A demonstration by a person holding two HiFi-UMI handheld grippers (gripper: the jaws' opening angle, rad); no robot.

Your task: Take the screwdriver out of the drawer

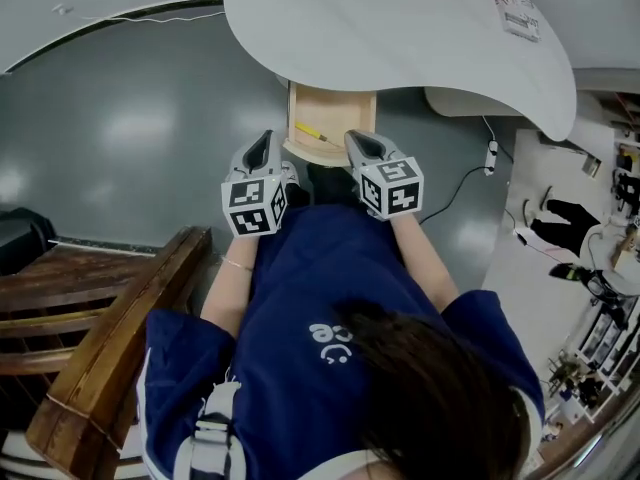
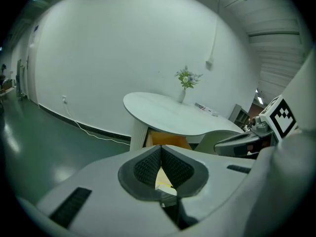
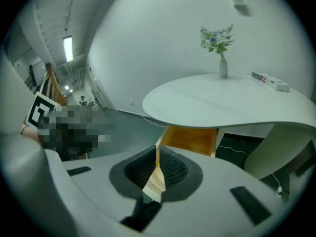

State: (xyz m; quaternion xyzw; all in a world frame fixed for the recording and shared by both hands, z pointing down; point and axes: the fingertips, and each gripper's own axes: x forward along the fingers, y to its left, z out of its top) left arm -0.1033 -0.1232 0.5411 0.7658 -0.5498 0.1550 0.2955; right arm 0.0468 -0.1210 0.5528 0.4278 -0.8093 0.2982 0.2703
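A yellow-handled screwdriver (image 1: 312,133) lies in the open wooden drawer (image 1: 350,108) under the white table (image 1: 400,28). In the head view my left gripper (image 1: 262,143) hovers at the drawer's front left corner and my right gripper (image 1: 357,140) at its front right, both a little short of the screwdriver. In the left gripper view the left gripper (image 2: 161,149) has its pads meeting at the tips, with nothing held. The right gripper (image 3: 157,152) is likewise shut and empty in its own view. The drawer (image 3: 190,139) shows ahead beyond the jaws; the screwdriver is hidden in both gripper views.
A vase of flowers (image 3: 219,48) and a small box (image 1: 515,3) rest on the table. A wooden bench (image 1: 90,328) stands at the lower left. A cable with a power strip (image 1: 490,153) lies on the floor to the right.
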